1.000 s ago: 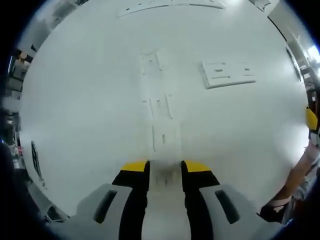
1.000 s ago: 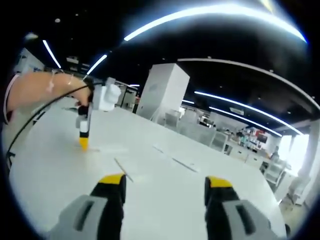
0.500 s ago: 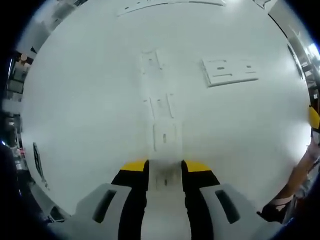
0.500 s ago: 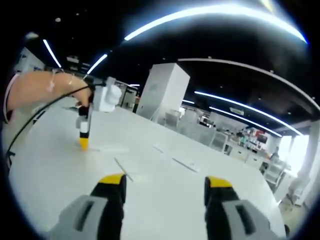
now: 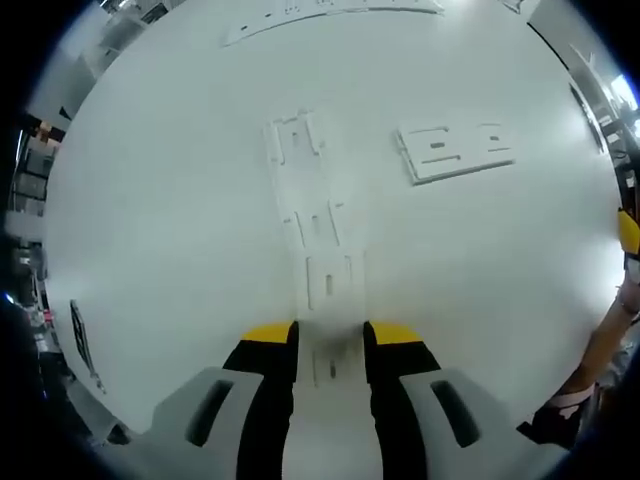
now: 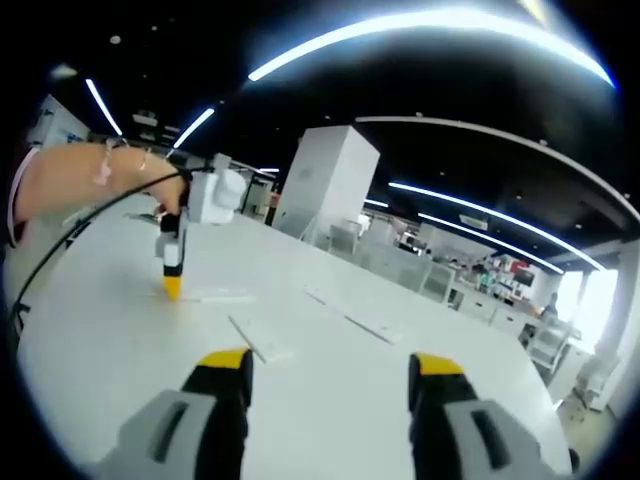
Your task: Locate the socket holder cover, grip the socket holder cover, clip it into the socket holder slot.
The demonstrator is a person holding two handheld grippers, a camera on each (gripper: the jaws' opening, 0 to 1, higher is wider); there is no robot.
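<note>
Socket holder cover sits just ahead of your left gripper, jaws narrow, grasping nothing; square up first. Right gripper hangs released.

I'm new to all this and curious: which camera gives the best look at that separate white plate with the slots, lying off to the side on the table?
The left gripper view: it looks down on the slotted plate, showing its cutouts. The right gripper view sees it edge-on, as a thin sliver.
</note>
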